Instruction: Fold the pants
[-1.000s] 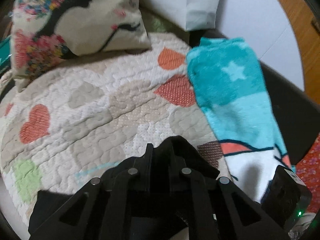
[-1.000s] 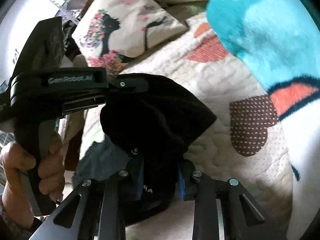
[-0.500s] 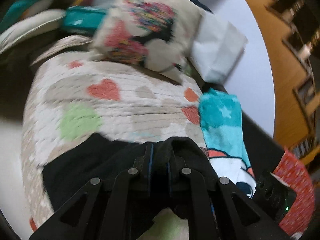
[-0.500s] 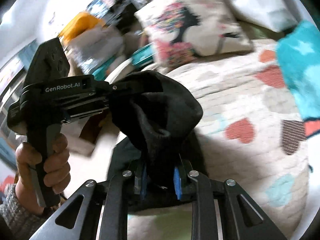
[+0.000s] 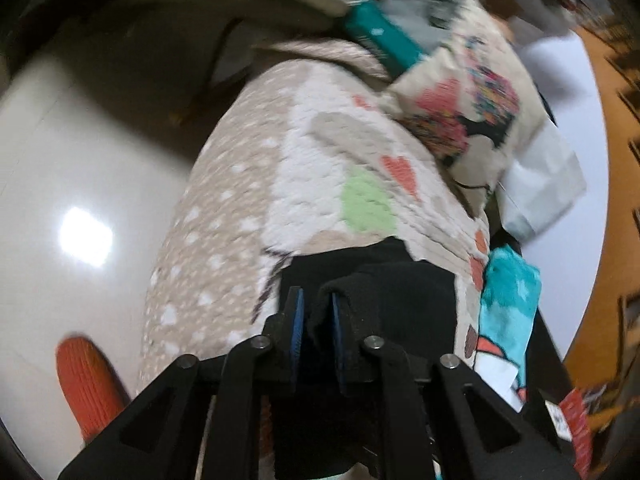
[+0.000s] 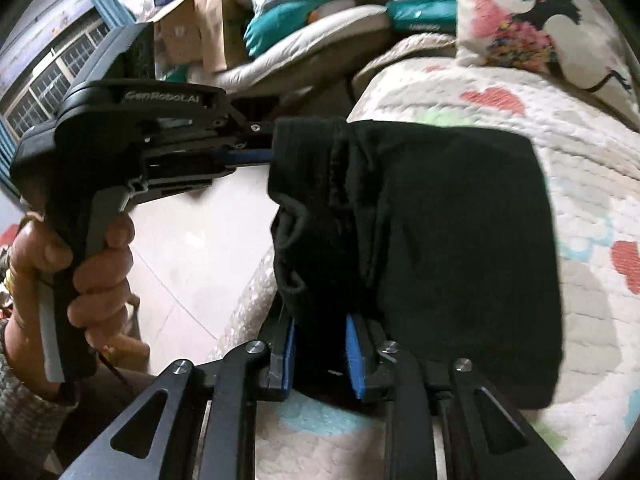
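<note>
Fingers [image 6: 354, 350] of both grippers pinch the black pants [image 6: 460, 248] (left gripper [image 6: 256, 156] loosening, "GenRobot.AI").

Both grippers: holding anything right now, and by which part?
Both hold the black pants by the bunched edge hanging off the quilt: left gripper, whose jaws have just been opening, at one end, right gripper at the other.

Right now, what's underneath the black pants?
Under the black fabric pants lies the quilted cream bedspread with coloured hearts, showing around their far and side edges. The near bunched edge overhangs the bed, above pale floor tiles. Whatever lies directly beneath the pants is covered.
</note>
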`<state>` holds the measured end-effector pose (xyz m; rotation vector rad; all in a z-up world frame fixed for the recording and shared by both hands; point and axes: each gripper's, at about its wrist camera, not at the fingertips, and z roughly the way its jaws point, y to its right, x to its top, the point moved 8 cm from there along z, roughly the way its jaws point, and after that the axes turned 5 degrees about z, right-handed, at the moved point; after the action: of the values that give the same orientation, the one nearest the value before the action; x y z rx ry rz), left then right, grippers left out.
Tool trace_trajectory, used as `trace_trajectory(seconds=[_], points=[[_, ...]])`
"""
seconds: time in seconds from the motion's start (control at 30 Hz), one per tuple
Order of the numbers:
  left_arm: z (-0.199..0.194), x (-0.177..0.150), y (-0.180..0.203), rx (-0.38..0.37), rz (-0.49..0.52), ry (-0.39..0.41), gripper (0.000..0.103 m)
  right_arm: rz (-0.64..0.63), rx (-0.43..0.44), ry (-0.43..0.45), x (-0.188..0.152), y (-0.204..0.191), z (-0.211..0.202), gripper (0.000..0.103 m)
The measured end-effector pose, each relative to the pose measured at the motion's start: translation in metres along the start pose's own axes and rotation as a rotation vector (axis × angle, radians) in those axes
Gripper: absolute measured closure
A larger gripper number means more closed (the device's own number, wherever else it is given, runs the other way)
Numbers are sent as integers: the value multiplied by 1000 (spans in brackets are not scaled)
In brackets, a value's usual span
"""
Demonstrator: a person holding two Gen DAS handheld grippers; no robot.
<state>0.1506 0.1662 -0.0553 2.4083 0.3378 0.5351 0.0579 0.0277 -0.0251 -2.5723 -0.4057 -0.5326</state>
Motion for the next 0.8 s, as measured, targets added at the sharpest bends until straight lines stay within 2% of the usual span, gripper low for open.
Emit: trace_trajectory(seconds=[0.03, 0.07, 0.1, 0.2, 0.33, 0.4, 0.47, 0.53, 0.6, 0.67, 0.73, 0.77, 0.8], points=[[1, -3, -10, 10, -51, -3, 75, -8, 0, -6, -2, -2, 2, 73], [0, -5, -16, 10, -89, -4, 65, -19, 4, -9, -4, -5, 1, 67], [0, -8, -22, -2, -130, -3, 64, -23, 18, -13, -5, -7, 0, 56], [-3, -11, -28, -11, -185, -5, 64, -54, 55, -16, -12, -19, -6, 35], [-19, -11, -41, 82, -198, 46, 64, -135, 48, -50, -25, -31, -12, 33], [-27, -14, -43, 88, -206, 72, 64, -162, 48, -68, -38, -32, -20, 33], [-31, -21, -37, 46, -214, 86, 63, -159, 44, -64, -40, -26, -28, 33], [-29, -29, -27, -35, -227, 100, 58, -122, 31, -38, -37, -8, -42, 33], [-26, -34, -14, -93, -221, 106, 48, -70, 17, -2, -31, 14, -56, 33], [-17, -38, 2, -102, -174, 96, 41, 2, 5, 40, -23, 41, -70, 32], [-8, -41, 14, -49, -111, 82, 39, 84, 0, 76, -14, 65, -81, 31], [-2, -44, 16, 6, -73, 71, 39, 118, 4, 90, -11, 74, -84, 30], [5, -46, 14, 92, -33, 50, 39, 154, 7, 105, -9, 84, -90, 29]])
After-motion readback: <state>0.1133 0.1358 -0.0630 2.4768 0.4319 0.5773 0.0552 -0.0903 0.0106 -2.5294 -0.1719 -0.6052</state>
